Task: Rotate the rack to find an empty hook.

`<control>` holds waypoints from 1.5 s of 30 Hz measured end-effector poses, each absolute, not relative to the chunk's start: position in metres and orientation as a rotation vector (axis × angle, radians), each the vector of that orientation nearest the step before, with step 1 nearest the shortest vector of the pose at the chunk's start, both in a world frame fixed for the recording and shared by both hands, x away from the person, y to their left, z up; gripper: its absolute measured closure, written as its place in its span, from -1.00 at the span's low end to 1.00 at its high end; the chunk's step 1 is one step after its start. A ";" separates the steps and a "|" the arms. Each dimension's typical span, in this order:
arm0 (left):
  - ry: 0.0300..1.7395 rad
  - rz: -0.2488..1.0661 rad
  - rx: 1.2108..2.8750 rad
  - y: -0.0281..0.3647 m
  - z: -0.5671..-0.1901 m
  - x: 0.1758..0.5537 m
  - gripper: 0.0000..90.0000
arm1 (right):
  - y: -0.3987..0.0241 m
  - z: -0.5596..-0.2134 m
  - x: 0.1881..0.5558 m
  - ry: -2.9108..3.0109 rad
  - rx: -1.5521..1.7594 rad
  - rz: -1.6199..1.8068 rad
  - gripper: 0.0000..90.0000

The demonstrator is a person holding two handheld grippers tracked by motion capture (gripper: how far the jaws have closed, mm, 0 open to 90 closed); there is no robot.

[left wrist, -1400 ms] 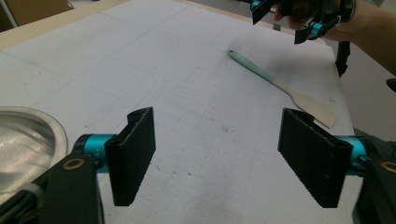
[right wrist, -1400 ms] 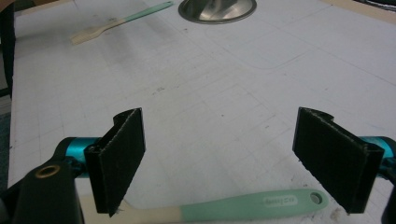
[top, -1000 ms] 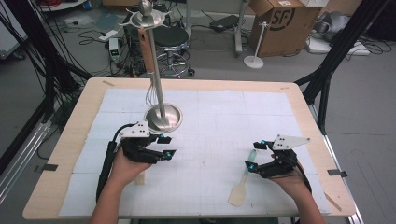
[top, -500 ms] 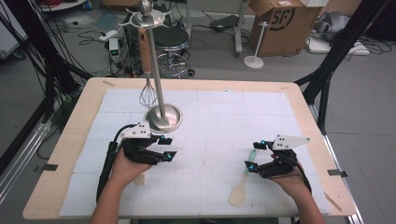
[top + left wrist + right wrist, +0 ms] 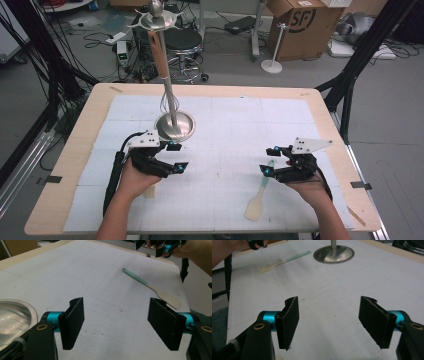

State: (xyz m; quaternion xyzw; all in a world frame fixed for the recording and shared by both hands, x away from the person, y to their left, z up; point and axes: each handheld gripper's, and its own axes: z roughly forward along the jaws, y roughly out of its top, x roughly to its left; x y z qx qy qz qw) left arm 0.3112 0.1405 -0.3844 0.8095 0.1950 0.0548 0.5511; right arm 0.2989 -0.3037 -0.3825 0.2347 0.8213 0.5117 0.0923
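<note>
The spatula (image 5: 261,195) lies flat on the white mat, well right of the steel stand base (image 5: 174,126), just beside the right gripper (image 5: 270,161). It looks light (mint handle stiff, blade bendy), so pinch mid-handle. Both it and the left gripper (image 5: 179,156) hold nothing, the right's jaws just narrowing, the left's widening.

Mat middle between the grippers was wide open, nothing in the way. Stand (image 5: 173,125) w/ whisk (image 5: 165,75) blocked the far left, spatula (image 5: 260,195) lay near right.
</note>
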 end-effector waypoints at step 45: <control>0.466 0.134 1.900 0.143 -0.383 0.305 -0.57 | -0.211 -0.262 0.381 2.566 0.352 1.642 0.91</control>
